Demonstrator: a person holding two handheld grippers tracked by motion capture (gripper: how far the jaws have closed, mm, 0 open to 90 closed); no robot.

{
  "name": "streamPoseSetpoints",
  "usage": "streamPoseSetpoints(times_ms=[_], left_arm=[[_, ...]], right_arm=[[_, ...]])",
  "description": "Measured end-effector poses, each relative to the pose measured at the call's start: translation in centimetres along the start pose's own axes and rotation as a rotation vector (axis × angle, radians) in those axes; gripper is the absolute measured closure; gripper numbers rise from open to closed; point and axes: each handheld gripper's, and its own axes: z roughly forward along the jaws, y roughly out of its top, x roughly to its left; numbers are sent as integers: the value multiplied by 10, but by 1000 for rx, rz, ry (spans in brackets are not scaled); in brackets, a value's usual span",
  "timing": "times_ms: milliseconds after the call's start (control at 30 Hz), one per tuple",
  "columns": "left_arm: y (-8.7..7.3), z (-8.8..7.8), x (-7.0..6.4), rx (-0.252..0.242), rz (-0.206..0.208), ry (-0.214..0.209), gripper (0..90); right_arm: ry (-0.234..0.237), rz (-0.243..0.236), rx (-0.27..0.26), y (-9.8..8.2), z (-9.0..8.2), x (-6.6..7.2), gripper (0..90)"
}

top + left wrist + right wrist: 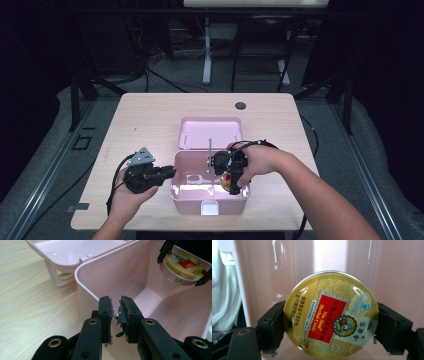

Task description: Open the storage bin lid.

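Observation:
An open pink box sits in the middle of the table, its lid folded back behind it. My left gripper reaches in from the left. Its jaws straddle the box's left wall and are closed on its rim, one jaw outside and one inside. My right gripper points down into the right side of the box. It is shut on a round gold tin with a red herbal-candy label. The tin hangs above the box floor.
The wooden table has bare surface left of and behind the box. A small dark round hole lies near the far edge. A white latch is on the box's front wall. Cables trail from both grippers.

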Motion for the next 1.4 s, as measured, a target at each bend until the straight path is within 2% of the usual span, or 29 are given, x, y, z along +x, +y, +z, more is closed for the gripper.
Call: streamPoseSetpoints(times_ms=[133,300,433,633,900,1167,1267,1400], left_arm=[[0,0,0,3,0,3,786],[0,0,0,-3,2,2,786],[0,0,0,0,2,0,786],[0,0,0,2,1,2,786],[0,0,0,0,0,-3,786],[0,0,0,3,2,3,786],[0,0,0,2,2,2,786],[0,0,0,-1,-3,-4,786]], right_arm=[[11,9,-18,1,5,-1,195],[-1,1,-1,0,12,-2,196],[8,20,-13,-1,16,-4,196],[-6,37,-11,-1,23,-6,195],[-26,54,28,2,31,-7,196],[-49,30,61,5,37,-6,196],[-54,34,75,5,40,-6,196],[-45,42,70,3,43,-6,196]])
